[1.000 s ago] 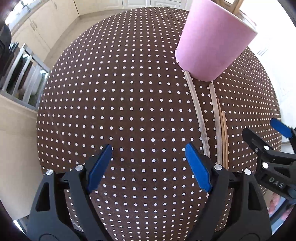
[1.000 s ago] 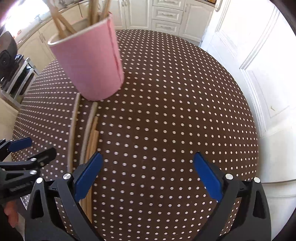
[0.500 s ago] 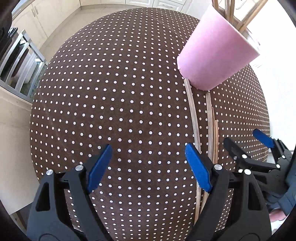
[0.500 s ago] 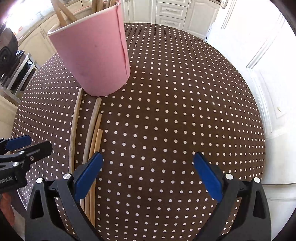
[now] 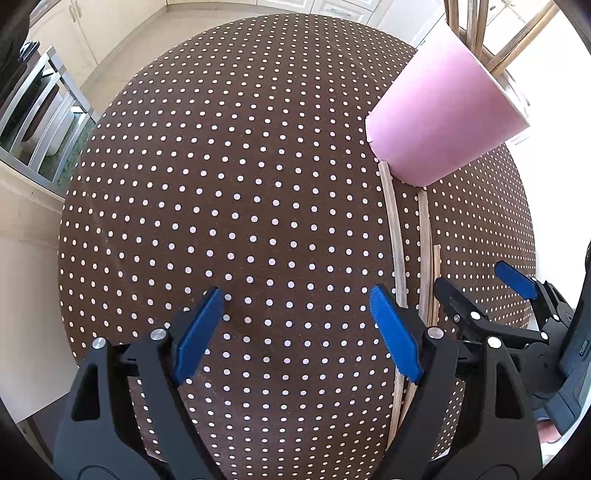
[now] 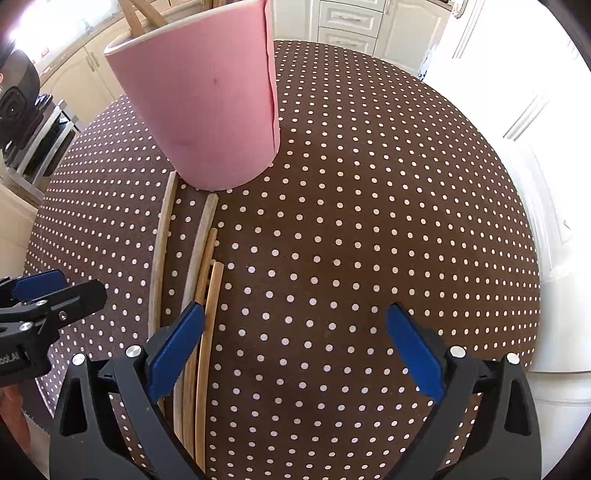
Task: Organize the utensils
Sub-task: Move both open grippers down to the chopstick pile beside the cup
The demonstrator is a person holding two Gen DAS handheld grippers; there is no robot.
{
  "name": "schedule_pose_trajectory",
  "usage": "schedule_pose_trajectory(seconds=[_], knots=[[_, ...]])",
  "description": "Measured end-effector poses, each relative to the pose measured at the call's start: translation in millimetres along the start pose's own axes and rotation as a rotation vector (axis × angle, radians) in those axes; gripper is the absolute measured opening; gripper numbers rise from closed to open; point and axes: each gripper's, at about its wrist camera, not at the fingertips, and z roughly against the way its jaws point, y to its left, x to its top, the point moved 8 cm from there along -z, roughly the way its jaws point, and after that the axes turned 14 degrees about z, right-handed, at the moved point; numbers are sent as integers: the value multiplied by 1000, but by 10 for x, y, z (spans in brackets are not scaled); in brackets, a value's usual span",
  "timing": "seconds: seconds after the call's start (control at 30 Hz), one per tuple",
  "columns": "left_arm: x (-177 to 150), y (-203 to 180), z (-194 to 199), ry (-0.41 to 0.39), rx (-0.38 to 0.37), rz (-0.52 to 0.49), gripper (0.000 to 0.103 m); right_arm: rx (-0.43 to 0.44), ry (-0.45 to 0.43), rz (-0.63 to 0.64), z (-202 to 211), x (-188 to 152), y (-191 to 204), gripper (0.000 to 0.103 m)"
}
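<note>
A pink cup [image 5: 439,122] [image 6: 207,107] stands on the brown dotted tablecloth [image 5: 240,192] [image 6: 369,221] with several wooden utensils sticking out of its top. Several long wooden sticks [image 5: 397,240] [image 6: 207,280] lie side by side on the cloth in front of the cup. My left gripper [image 5: 299,332] hovers open just left of the sticks, nothing between its fingers. My right gripper [image 6: 295,347] is open too, its left finger [image 6: 173,350] over the sticks' near ends. Each gripper shows at the edge of the other's view.
A metal rack [image 5: 33,110] stands off the table's left side by cream cabinets. White drawers [image 6: 347,22] and a white door [image 6: 517,92] lie beyond the table's far and right edges.
Both grippers have drifted a little; the cup sits farther right in the left view and larger and closer in the right view. The right gripper has come nearer the sticks.
</note>
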Motion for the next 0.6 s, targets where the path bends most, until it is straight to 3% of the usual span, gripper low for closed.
schedule_pose_trajectory(seconds=[0.4, 0.6], knots=[[-27, -220, -5, 5, -8, -5, 80, -42, -19, 94, -41, -53, 88, 95], [-90, -494, -74, 11, -10, -46, 80, -71, -36, 131, 77, -296, 143, 89]])
